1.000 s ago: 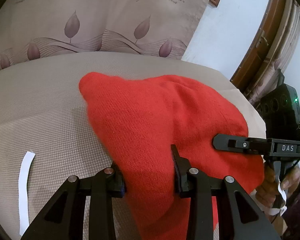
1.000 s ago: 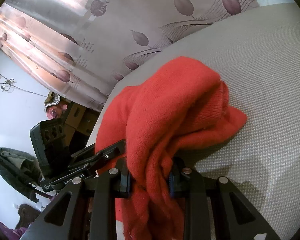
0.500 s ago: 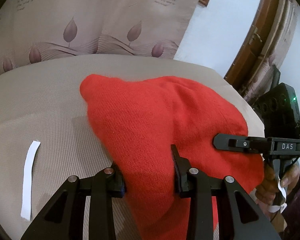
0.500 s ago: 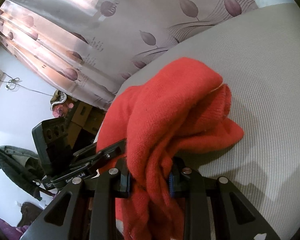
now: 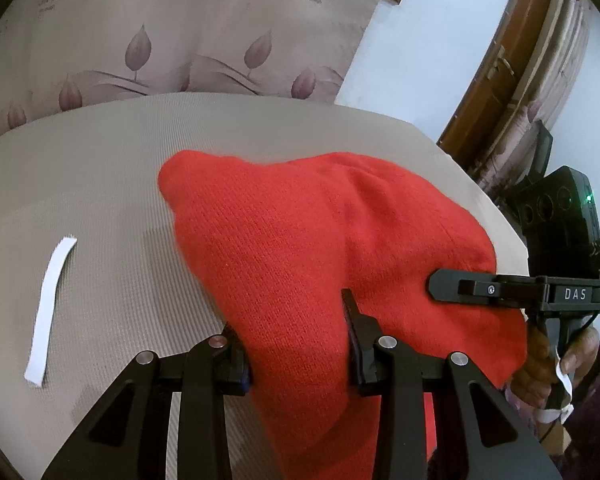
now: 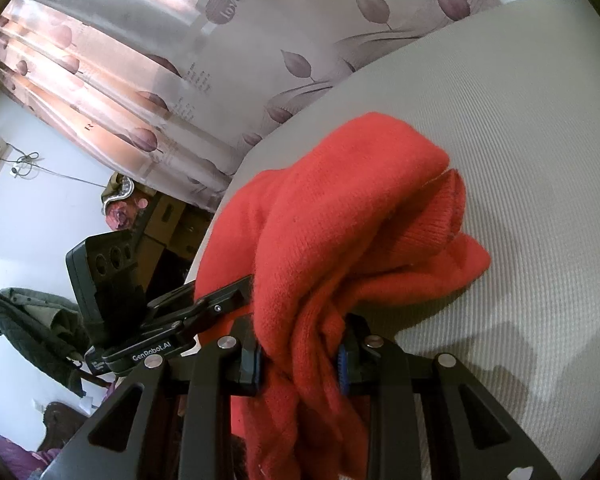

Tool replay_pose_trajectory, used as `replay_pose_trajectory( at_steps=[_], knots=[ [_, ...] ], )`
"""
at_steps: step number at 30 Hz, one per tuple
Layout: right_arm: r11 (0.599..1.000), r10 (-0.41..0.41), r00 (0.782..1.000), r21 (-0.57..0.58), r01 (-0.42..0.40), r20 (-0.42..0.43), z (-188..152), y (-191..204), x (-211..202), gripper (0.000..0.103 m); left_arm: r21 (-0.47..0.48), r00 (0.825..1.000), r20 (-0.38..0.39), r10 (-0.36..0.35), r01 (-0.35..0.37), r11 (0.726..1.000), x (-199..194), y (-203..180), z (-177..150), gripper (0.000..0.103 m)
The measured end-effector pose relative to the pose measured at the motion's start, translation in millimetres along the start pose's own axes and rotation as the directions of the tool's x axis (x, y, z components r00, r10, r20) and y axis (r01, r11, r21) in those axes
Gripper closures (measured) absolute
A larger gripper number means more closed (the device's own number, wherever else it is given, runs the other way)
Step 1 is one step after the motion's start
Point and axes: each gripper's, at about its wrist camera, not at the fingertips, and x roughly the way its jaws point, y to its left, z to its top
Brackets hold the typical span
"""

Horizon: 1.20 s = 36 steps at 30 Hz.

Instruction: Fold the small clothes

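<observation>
A red knitted garment (image 5: 300,248) is held up over a beige cloth-covered table (image 5: 100,184). My left gripper (image 5: 296,344) is shut on its near edge, the knit bunched between the fingers. My right gripper (image 6: 300,356) is shut on another bunched part of the red garment (image 6: 340,220), whose far folded end rests on the table (image 6: 520,140). In the left wrist view the right gripper (image 5: 444,286) reaches in from the right against the garment. In the right wrist view the left gripper (image 6: 236,292) comes in from the left.
A white paper strip (image 5: 50,308) lies on the table at the left. A leaf-patterned curtain (image 5: 180,40) hangs behind the table. A brown wooden frame (image 5: 496,64) stands at the right. Cardboard boxes (image 6: 168,232) and a dark jacket (image 6: 28,328) sit beyond the table's left edge.
Both grippers keep their hold on the red garment. They have risen slightly and pulled back; more of the table and the paper strip shows.
</observation>
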Motion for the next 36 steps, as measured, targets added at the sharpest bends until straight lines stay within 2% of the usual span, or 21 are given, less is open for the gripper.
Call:
replay_pose_trajectory(
  at_steps=[14,26,33,36],
  knots=[
    [1.0,-0.018,1.0,0.022,0.019,-0.026,-24.0,-8.7,7.9,0.078,0.019,0.999,-0.014,0.03,-0.03,0.999,6.7,-6.4,-21.9,0.067],
    [0.997,-0.058,0.998,0.041,0.059,-0.039,-35.4,-33.1,18.7,0.078,0.018,0.996,0.024,0.083,-0.084,0.996,14.2,-11.6,-38.7,0.064],
    [0.997,-0.072,0.997,0.017,0.073,-0.036,-35.6,-33.7,20.6,0.078,0.004,0.992,0.053,0.115,-0.115,0.993,16.6,-11.6,-45.7,0.057],
    [0.996,-0.087,0.996,-0.003,0.087,-0.028,-36.8,-31.3,21.3,0.078,0.007,0.987,0.067,0.145,-0.146,0.989,16.2,-11.8,-47.8,0.05]
  ],
)
